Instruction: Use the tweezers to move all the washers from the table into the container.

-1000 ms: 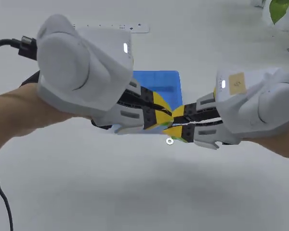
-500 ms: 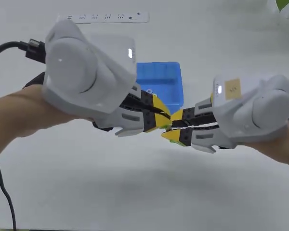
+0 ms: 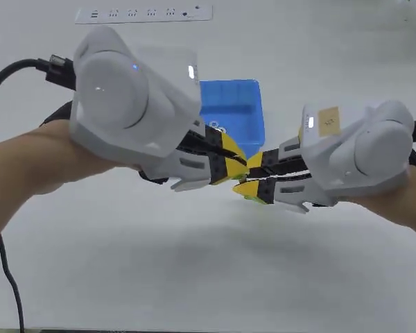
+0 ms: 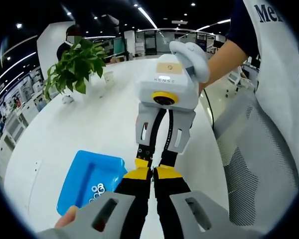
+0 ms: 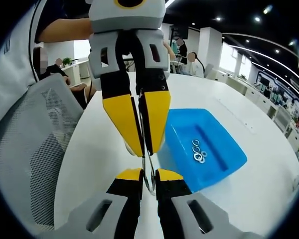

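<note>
Left gripper (image 3: 240,166) and right gripper (image 3: 245,183) meet tip to tip | both sets of fingers (image 5: 122,117) pinch tweezers (image 5: 147,169), likely steadying them | washers (image 5: 198,151) lie in blue container (image 3: 230,97) on table (image 3: 194,270).

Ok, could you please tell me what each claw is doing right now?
Left claw: closed on the tweezers.
Right claw: closed on the same tweezers.

A person in a dark short sleeve (image 4: 239,25) carries two handheld tools, the left tool (image 3: 239,166) and the right tool (image 3: 244,189), both rounded pale-grey shells with black, yellow-tipped jaws, a black cable (image 3: 10,73) plugged into the left, a yellow sticker (image 3: 328,121) on the right.
</note>
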Motion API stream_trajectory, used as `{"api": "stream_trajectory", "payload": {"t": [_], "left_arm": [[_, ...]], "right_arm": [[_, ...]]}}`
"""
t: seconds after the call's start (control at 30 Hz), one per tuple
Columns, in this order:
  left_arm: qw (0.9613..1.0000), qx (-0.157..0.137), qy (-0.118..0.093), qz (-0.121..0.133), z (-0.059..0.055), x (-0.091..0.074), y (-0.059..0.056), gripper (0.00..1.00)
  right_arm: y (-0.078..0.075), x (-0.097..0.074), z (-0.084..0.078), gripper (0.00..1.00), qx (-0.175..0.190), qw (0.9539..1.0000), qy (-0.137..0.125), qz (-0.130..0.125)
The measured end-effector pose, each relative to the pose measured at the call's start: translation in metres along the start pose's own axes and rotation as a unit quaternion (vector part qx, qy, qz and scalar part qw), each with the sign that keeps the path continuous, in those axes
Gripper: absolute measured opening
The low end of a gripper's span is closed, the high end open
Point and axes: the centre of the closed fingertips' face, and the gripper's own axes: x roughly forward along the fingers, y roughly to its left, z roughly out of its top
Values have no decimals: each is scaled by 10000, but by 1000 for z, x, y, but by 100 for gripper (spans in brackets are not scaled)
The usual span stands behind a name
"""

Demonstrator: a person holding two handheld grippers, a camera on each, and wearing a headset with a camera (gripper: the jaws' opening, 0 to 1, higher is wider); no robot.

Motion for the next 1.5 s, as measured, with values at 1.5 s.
{"api": "stream_trajectory", "payload": {"t": [1.5], "left_arm": [[9998, -94, 68, -149, 1, 9, 2, 6]], "right_arm": [[-1, -2, -5, 13, 211, 9998, 34, 43]]}}
